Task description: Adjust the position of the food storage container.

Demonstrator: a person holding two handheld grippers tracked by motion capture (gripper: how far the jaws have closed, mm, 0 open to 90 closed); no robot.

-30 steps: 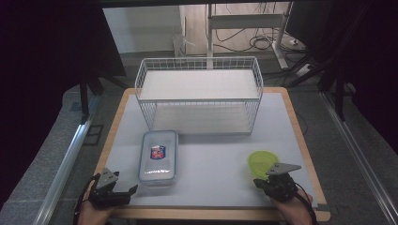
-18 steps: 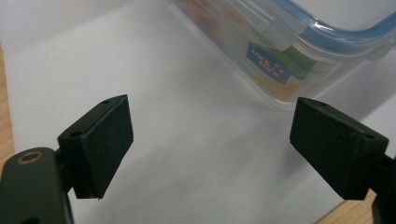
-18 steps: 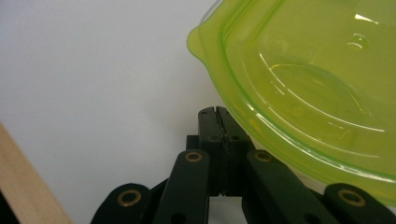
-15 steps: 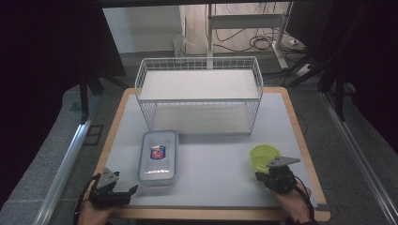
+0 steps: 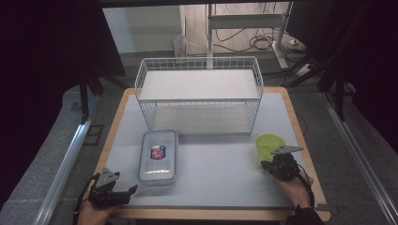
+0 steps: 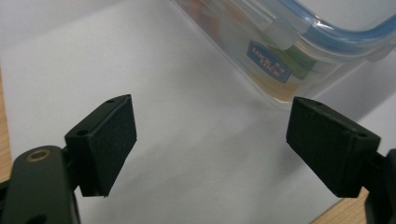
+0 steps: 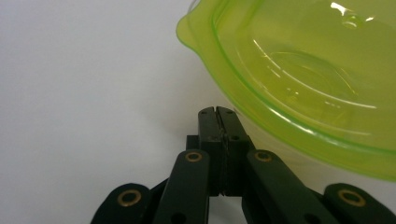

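Jaws pressed flat together on my right gripper (image 7: 218, 112), holding nothing, tips just beside the green bowl (image 7: 299, 79) at upper right of the frame. Left gripper (image 6: 210, 140) stands wide, nothing between its pads; the box (image 6: 299, 46) lies upper right.

Translucent lime-green bowl (image 5: 269, 144), upright, empty, small pour lip on rim, near front right of wire basket (image 5: 199, 93); clear lidded food container (image 5: 158, 156), blue-edged, flat, near front left of basket.
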